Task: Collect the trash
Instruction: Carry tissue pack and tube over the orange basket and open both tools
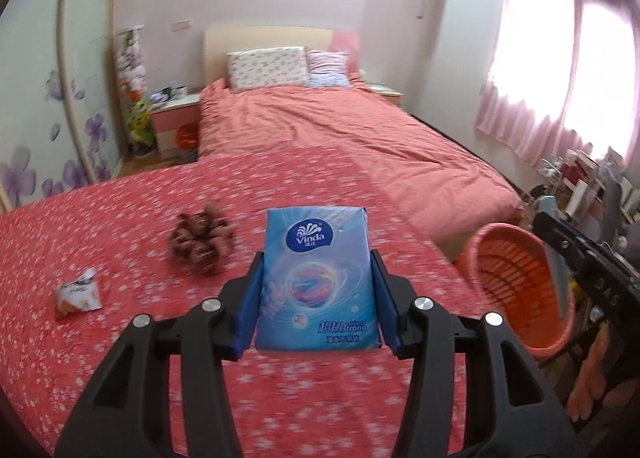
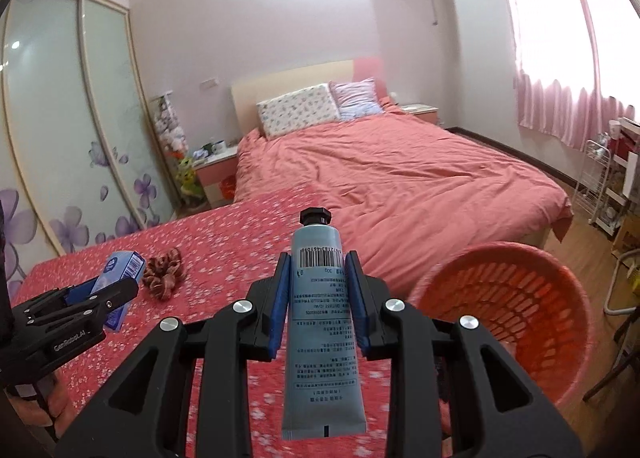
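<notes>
My left gripper (image 1: 318, 262) is shut on a blue Vinda tissue pack (image 1: 317, 274) and holds it above the red flowered cloth (image 1: 120, 225). It also shows in the right wrist view (image 2: 100, 290), still holding the tissue pack (image 2: 122, 268). My right gripper (image 2: 318, 262) is shut on a grey-blue cream tube (image 2: 320, 318) with a black cap, held up beside the orange basket (image 2: 560, 278). The basket also shows in the left wrist view (image 1: 492, 246), at right. A crumpled snack wrapper (image 1: 78, 294) and a brown scrunchie (image 1: 202, 238) lie on the cloth.
A bed with a pink cover (image 1: 340, 125) lies beyond the cloth. A nightstand (image 1: 176, 117) stands at its left, a sliding wardrobe (image 2: 60, 117) further left. A white rack with clutter (image 2: 612, 185) stands at the right under pink curtains.
</notes>
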